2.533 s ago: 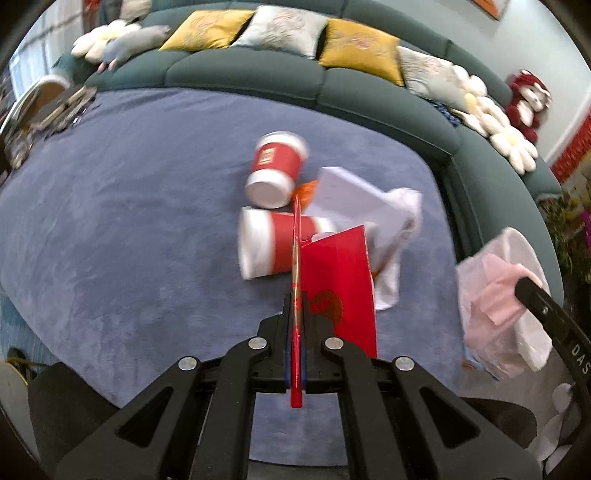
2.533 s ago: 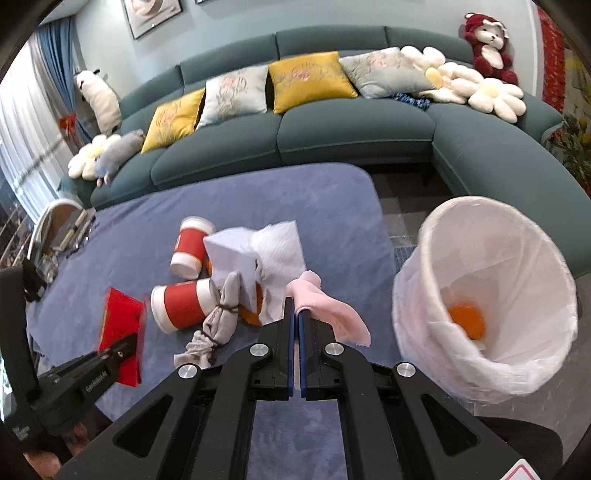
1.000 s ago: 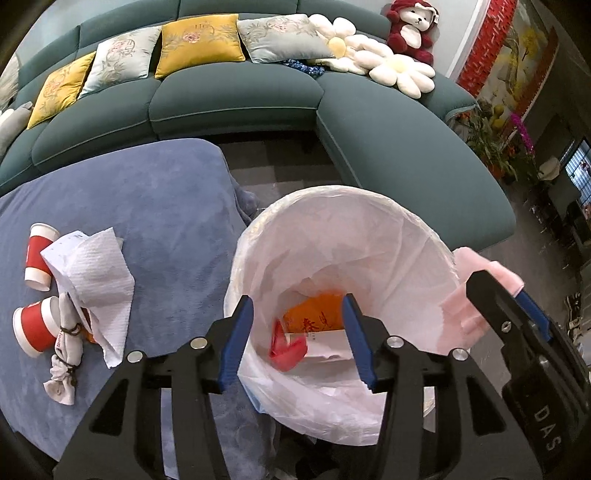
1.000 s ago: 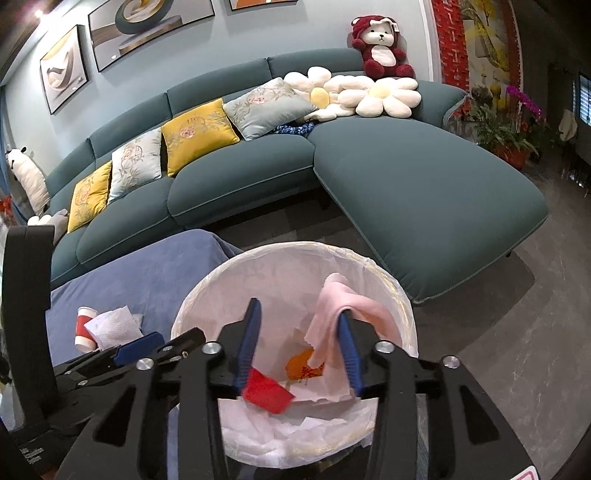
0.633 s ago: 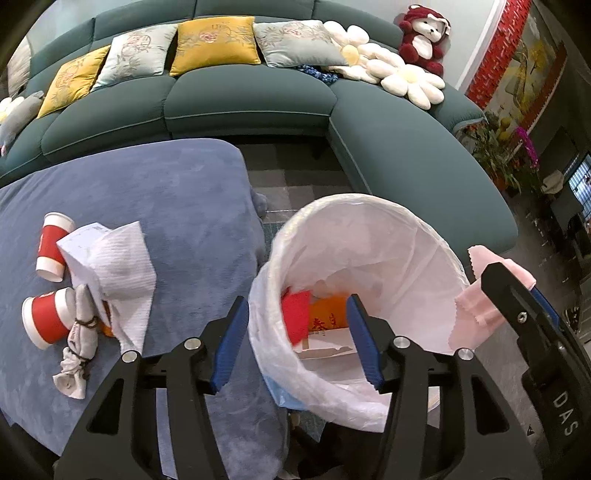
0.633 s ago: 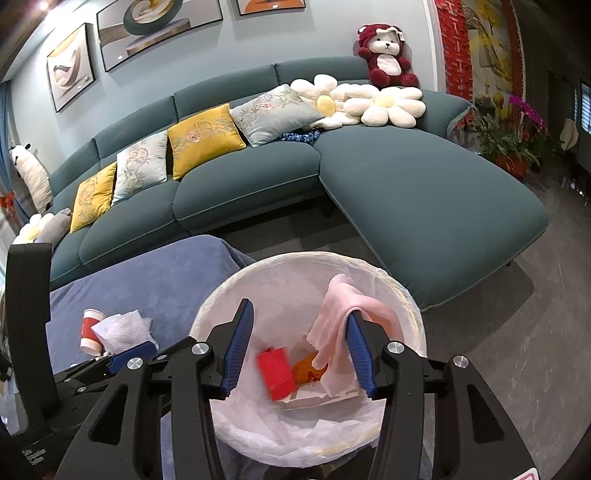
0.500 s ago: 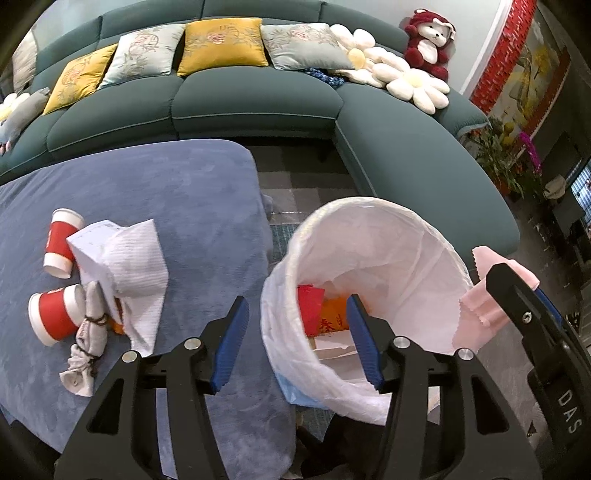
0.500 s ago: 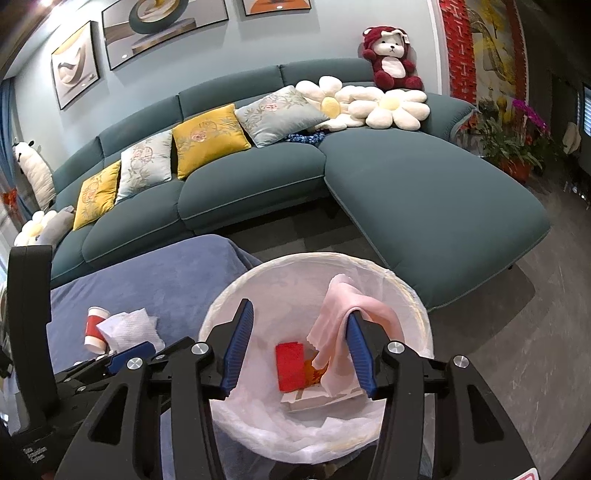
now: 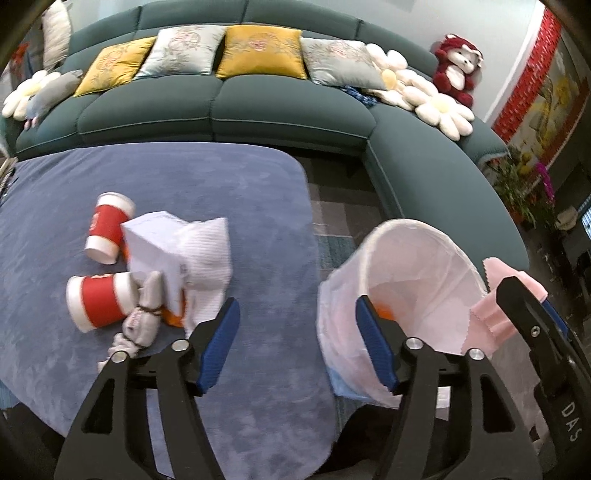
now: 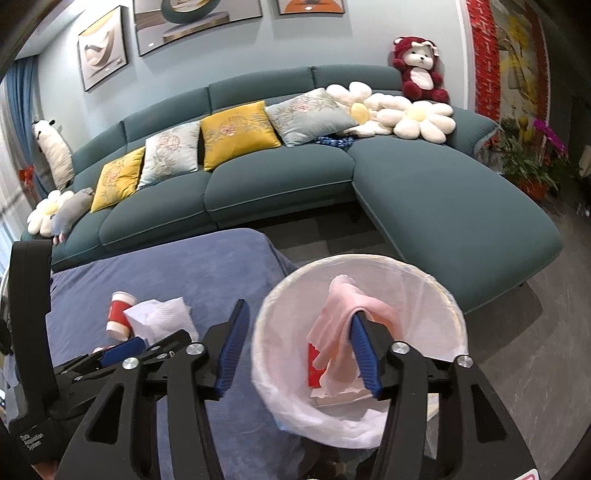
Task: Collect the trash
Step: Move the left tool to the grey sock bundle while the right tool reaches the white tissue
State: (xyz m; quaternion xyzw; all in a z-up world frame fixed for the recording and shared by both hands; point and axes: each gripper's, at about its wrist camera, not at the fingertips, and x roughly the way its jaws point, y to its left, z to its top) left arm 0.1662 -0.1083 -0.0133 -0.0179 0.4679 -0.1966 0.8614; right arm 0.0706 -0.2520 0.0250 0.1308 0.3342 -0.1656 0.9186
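You work over a blue-grey cloth (image 9: 207,192) that covers a low table in front of a long teal sofa (image 10: 280,181). Yellow and grey cushions (image 10: 236,133) line the sofa's back, with white flower-shaped pillows (image 10: 417,120) and a red and white plush bear (image 10: 417,70) at its corner. Framed pictures (image 10: 195,16) hang on the pale blue wall, a red banner (image 10: 487,55) runs down the right side, and potted plants (image 10: 524,162) stand on the grey floor beyond the sofa.

Your left gripper (image 9: 295,332) has its jaws opening, with nothing between them; it hangs over the cloth's edge, between the trash pile and the bin. Your right gripper (image 10: 299,350) also has its jaws opening; a pink cloth (image 10: 343,314) is draped over its right finger above the bin, and the pads do not press on it.

The white-lined bin (image 10: 436,295) stands just beside the table; a red packet (image 10: 316,365) and white paper lie inside. On the table lie two red paper cups (image 9: 99,299), a white tissue box (image 9: 155,247) with paper towel over it, and a knotted grey rag (image 9: 144,317), all touching.

The letters "DAS" show on the right gripper's side in the left view; small white lettering on the left gripper's body in the right view is too blurred to read.
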